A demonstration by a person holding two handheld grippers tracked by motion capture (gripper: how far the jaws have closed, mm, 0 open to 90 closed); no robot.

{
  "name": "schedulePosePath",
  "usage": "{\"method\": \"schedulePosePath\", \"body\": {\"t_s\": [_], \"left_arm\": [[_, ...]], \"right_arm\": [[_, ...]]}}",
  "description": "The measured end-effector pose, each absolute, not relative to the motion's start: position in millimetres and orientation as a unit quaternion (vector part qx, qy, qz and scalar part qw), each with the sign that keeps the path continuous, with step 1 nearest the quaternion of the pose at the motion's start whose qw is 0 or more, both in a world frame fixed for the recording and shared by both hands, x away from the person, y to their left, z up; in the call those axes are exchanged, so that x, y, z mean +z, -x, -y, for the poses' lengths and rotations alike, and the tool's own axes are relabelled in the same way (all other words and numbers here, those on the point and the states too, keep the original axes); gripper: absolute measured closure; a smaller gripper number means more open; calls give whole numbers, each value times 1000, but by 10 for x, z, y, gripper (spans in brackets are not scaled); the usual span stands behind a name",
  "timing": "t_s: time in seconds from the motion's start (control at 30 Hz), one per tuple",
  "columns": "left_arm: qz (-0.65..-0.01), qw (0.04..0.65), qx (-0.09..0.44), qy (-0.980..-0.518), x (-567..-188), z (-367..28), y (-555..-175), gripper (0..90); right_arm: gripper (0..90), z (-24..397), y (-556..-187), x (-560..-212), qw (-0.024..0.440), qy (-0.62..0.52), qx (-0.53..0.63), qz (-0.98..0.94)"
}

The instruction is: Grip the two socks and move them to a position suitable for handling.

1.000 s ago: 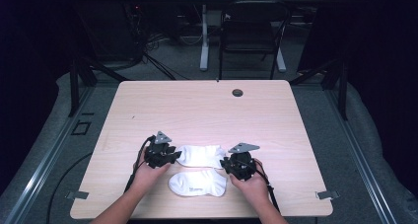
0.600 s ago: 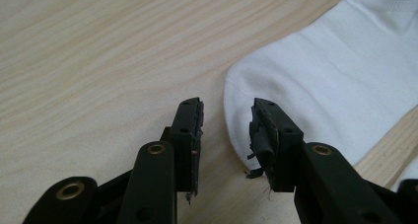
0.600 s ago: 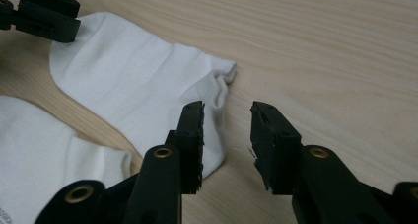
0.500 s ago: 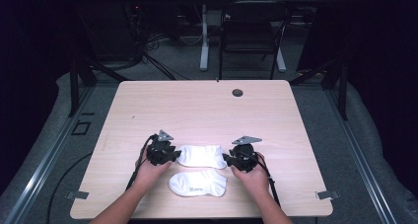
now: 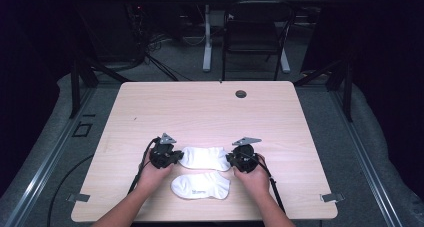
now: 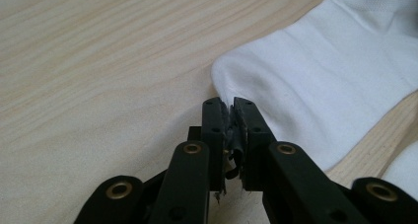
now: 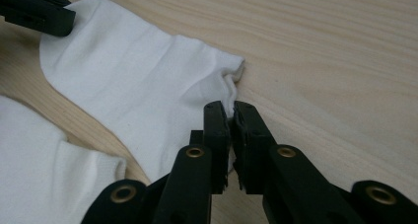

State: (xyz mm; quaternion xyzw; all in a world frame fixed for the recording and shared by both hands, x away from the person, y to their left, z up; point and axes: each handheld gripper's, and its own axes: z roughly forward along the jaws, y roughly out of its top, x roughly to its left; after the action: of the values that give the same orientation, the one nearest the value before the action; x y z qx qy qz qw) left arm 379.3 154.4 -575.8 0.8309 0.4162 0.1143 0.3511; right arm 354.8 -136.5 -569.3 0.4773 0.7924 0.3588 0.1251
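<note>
Two white socks lie near the table's front edge, the far sock [image 5: 205, 158] just behind the near sock [image 5: 201, 185]. My left gripper [image 5: 175, 157] sits at the far sock's left end. Its jaws have just been closing and now pinch the rounded toe edge [image 6: 320, 86] at the left gripper's tips [image 6: 230, 103]. My right gripper [image 5: 231, 159] is at the sock's right end. Its jaws have also just been closing and grip the cuff edge [image 7: 138, 86] at the right gripper's tips [image 7: 230, 106]. The far sock lies flat between them.
The wooden table [image 5: 210, 112] has a round cable hole [image 5: 241, 93] near its far edge. Part of the near sock [image 7: 39, 160] lies beside the held one. Desk legs, a chair and cables stand on the dark floor beyond the table.
Both hands stay at the ends of the far sock. The right gripper has shifted slightly away from the table's front edge. The socks have not moved.
</note>
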Motion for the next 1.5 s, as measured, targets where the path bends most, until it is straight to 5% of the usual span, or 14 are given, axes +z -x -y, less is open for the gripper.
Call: {"method": "schedulePosePath", "body": {"t_s": [0.73, 1.5], "left_arm": [[-412, 374, 120, -822, -5517, -1631, -3671, 884], [-386, 399, 90, -827, -5384, -1778, -3093, 886]], "right_arm": [[863, 1326, -3462, -5373, 134, -452, 392, -790], [863, 1360, -2927, -5279, 117, -419, 414, -799]]}}
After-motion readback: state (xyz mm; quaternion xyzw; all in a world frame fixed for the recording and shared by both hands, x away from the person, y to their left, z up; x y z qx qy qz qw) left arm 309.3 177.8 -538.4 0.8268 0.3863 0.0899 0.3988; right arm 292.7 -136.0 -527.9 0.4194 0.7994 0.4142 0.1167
